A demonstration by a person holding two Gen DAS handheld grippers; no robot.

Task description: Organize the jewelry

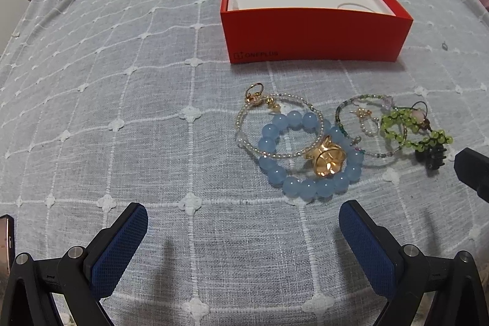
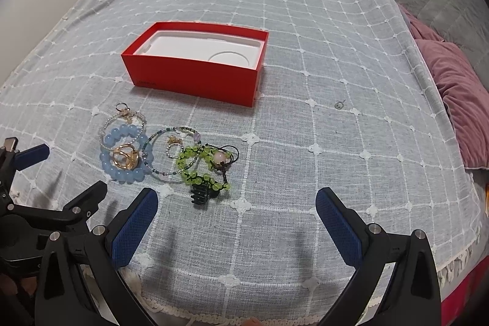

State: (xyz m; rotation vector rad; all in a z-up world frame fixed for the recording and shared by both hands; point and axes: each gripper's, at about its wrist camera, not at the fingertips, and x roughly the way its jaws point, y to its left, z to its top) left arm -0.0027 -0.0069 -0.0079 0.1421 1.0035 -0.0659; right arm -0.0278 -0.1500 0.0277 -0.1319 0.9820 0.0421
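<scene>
Both my grippers, left and right, hang released. Jewelry lies at 12 o'clock, short of the box. I'd pinch the gold ring first, cleanly.

The left gripper hovers with its jaws spread wide, nothing between the blue-padded fingers. The right gripper is likewise wide apart and empty, its blue pads angled outward. From the right wrist view, the left gripper shows at the left edge, just beside the right one. At the bottom edge a pale sliver may be a fingertip.
</scene>
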